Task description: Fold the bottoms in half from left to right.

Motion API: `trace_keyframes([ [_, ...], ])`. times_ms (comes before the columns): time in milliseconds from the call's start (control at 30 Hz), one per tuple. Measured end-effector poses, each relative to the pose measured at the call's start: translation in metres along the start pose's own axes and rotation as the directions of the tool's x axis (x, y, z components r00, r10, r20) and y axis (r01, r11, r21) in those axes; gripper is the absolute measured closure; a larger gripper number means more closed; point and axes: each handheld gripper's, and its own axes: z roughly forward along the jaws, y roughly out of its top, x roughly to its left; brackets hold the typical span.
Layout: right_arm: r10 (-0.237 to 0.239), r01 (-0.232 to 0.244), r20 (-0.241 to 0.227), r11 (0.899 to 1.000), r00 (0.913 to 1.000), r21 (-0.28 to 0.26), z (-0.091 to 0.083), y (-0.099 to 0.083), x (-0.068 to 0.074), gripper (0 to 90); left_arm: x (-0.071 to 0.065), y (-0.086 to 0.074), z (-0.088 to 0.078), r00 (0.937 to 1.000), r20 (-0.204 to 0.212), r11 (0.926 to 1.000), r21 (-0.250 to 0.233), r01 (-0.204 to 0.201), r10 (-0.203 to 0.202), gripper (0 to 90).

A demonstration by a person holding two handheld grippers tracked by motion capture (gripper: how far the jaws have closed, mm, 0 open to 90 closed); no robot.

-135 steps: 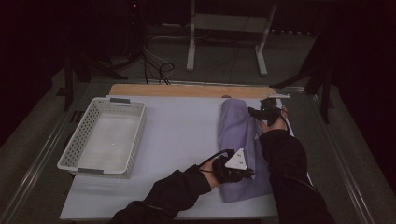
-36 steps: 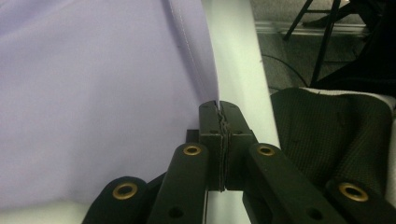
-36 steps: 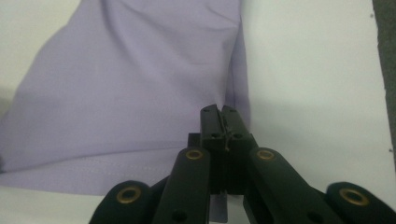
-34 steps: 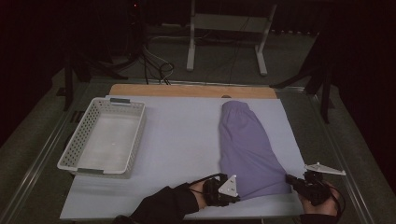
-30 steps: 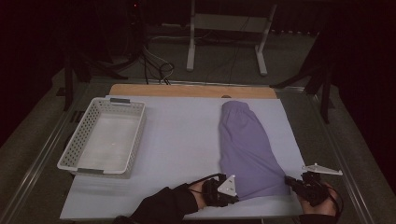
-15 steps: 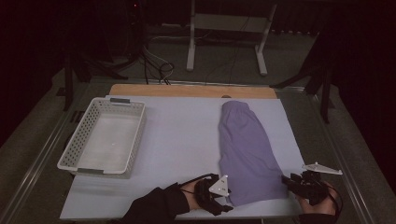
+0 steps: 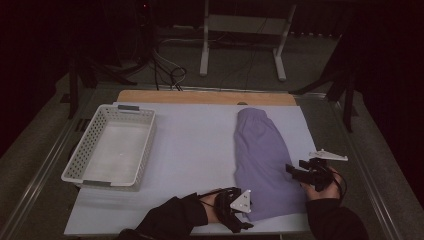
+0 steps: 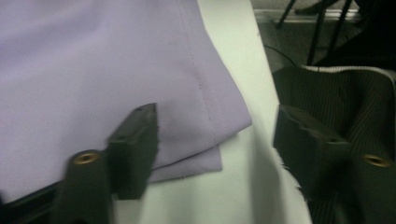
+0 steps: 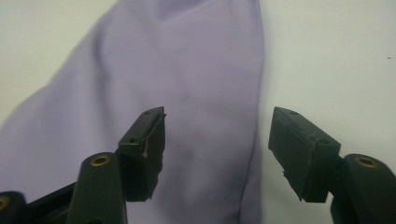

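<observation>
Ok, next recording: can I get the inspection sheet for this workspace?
Surface: pale table, wooden strip along the far edge.
Job's things: purple cloth, folded, flat at the right.
Clutter: white basket at the left, nothing seen inside.
Grippers: left claw at the cloth's near corner, right claw at its right edge; both just opened, nothing gripped.
Cables: bundle on the floor beyond.
Surroundings: dark; stand legs.

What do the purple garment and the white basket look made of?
Folded purple garment: probably a thin woven fabric, matte and smooth, with a stitched hem and soft creases. White rectangular basket: likely moulded plastic, its walls a stiff regular lattice, with a slight sheen.
</observation>
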Motion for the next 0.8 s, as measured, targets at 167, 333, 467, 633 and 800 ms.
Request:
trace_keyframes([
  [167,-0.010,0.009,0.025,0.999,0.9996,0.033,0.018,0.001,-0.011,41.7,0.006,-0.006,-0.001,0.9999,-0.001,0.9998,0.011,-0.017,0.017,46.9],
  [333,-0.055,0.051,0.043,0.996,0.9976,0.076,0.029,-0.003,-0.013,43.0,0.006,-0.006,-0.002,0.9996,0.011,0.9995,0.018,-0.027,0.026,51.6],
  [467,-0.106,0.098,0.066,0.988,0.9922,0.119,0.035,-0.005,-0.013,49.6,0.006,-0.004,-0.002,0.9995,0.002,0.9991,0.029,-0.032,0.032,54.4],
  [633,-0.106,0.100,0.040,0.987,0.9936,0.129,0.035,-0.004,-0.014,62.8,0.010,-0.002,-0.001,0.9989,-0.026,0.9986,0.038,-0.038,0.039,73.9],
  [800,-0.080,0.075,0.031,0.988,0.9963,0.134,0.038,-0.002,-0.014,78.3,0.012,-0.002,-0.001,0.9987,-0.038,0.9988,0.037,-0.034,0.035,86.5],
])
